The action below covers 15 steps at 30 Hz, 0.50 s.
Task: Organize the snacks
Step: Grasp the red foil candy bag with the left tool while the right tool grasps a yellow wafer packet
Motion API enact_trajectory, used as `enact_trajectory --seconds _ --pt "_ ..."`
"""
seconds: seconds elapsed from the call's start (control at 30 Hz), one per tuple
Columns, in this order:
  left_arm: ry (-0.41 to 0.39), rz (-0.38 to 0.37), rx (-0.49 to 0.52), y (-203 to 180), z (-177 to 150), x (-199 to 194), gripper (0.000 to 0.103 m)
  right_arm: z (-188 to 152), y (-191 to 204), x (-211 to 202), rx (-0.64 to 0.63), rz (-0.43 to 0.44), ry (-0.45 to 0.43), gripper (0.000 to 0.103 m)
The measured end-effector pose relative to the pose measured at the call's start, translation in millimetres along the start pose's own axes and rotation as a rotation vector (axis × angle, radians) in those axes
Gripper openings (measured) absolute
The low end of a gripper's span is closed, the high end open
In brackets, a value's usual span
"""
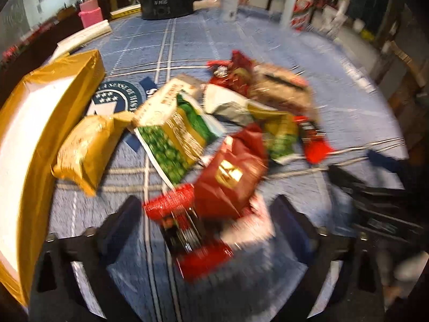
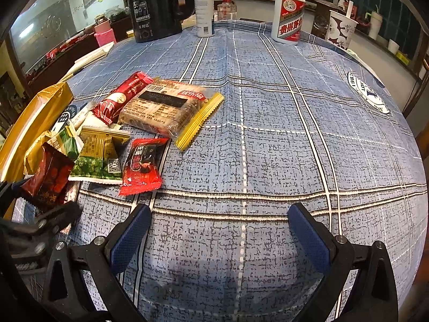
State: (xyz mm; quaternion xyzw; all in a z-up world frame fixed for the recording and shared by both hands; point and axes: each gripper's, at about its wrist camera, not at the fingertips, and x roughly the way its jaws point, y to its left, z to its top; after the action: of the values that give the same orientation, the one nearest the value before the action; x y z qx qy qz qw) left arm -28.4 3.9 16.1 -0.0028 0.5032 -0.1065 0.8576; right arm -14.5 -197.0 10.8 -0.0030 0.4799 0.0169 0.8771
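Observation:
A heap of snack packets lies on the blue checked tablecloth (image 2: 268, 139). In the blurred left wrist view my left gripper (image 1: 206, 214) is open, its jaws on either side of a dark red packet (image 1: 230, 177) and a red packet (image 1: 185, 222) under it. Green pea packets (image 1: 171, 139) and a gold packet (image 1: 83, 147) lie beyond. A gold box (image 1: 34, 139) stands at the left. In the right wrist view my right gripper (image 2: 219, 228) is open and empty over bare cloth, right of a small red packet (image 2: 142, 163) and a long cake packet (image 2: 171, 107).
A black kettle (image 2: 158, 5), a white spray bottle (image 2: 204, 8), a white liquor bottle (image 2: 288, 13) and a paper cup (image 2: 341, 29) stand at the table's far edge. A pink bottle (image 2: 103, 33) stands off the table at the back left.

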Motion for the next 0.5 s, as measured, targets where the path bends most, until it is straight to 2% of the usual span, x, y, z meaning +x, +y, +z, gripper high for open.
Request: enact_trajectory --seconds 0.07,0.13,0.17,0.2,0.27,0.37,0.4,0.43,0.5 --pt "-0.062 -0.054 -0.006 5 -7 -23 0.091 -1 0 -1 0.001 -0.003 -0.003 0.102" --pt "-0.166 -0.089 0.009 11 -15 -56 0.091 -4 0 -4 0.003 -0.015 -0.013 0.099" --pt "-0.237 -0.09 0.015 17 -21 -77 0.091 -3 1 -6 0.002 -0.017 -0.018 0.093" --pt "-0.286 -0.078 0.013 23 -24 -92 0.091 -5 2 -10 -0.001 -0.02 -0.024 0.081" --pt "-0.392 -0.052 0.003 39 -31 -121 0.091 -7 3 -26 -0.012 -0.009 -0.063 0.072" --pt "-0.516 -0.004 -0.019 66 -37 -150 0.094 -11 7 -63 -0.015 0.035 -0.243 0.077" --pt "-0.537 0.003 -0.026 73 -39 -154 0.095 -11 9 -74 -0.005 0.059 -0.312 0.088" --pt "-0.535 0.004 -0.031 78 -40 -154 0.095 -9 10 -77 0.005 0.085 -0.333 0.096" --pt "-0.502 -0.002 -0.049 86 -39 -148 0.095 4 16 -72 0.014 0.149 -0.275 0.096"
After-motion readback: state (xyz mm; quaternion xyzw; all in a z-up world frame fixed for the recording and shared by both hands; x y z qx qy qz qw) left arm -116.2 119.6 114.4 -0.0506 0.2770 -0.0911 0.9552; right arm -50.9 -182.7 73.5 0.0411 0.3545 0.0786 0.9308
